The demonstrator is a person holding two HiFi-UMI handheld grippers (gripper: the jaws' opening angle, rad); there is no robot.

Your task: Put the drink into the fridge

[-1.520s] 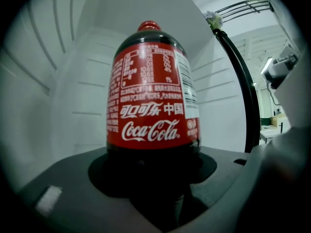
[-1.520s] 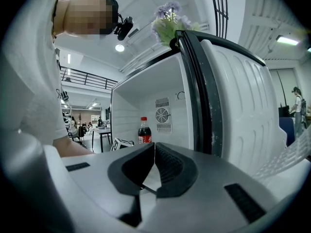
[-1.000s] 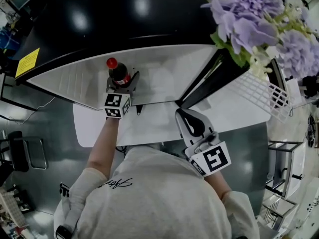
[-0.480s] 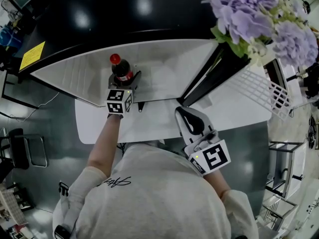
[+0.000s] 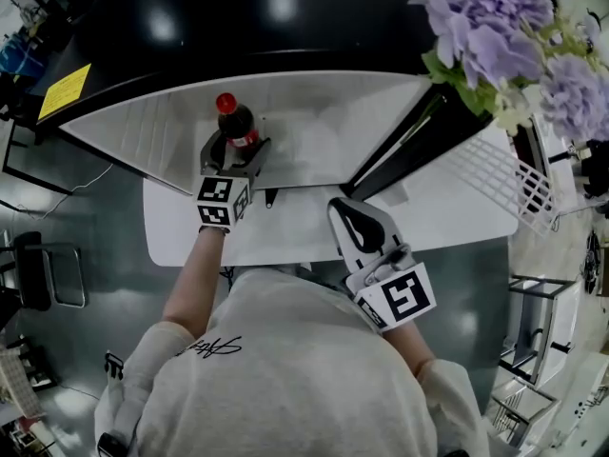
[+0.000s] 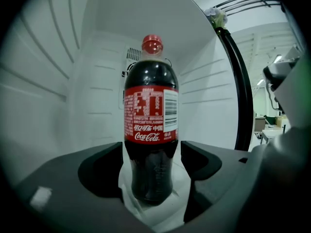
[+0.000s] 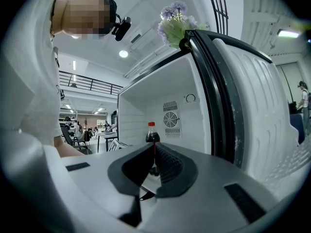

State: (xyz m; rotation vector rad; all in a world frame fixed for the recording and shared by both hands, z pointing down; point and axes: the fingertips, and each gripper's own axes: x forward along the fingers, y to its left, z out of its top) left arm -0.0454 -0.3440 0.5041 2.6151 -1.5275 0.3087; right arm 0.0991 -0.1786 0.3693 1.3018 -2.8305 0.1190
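Our largest worry is the white-lined, black-topped fridge. Its white door with the black seal stands swung out at the fridge's right side, so we judge the task unfinished. If the door is shut hard, it could jolt whatever stands inside.

Next comes the dark cola bottle with red cap and red label. It is tall and narrow-footed, and it stands upright on the fridge's floor, in the fridge's left half.

The left gripper reaches into the fridge with its jaws spread wide around the bottle's lower body. A thin sliver of light shows on each side, so we take it as not gripping. If it comes out of the fridge crookedly, a jaw could clip the bottle and topple it.

The right gripper hangs just outside the fridge's front, its jaws pressed together on nothing.

So far as we see, the fridge's compartment holds the bottle alone. The white wire rack on the fridge's door appears to carry nothing.
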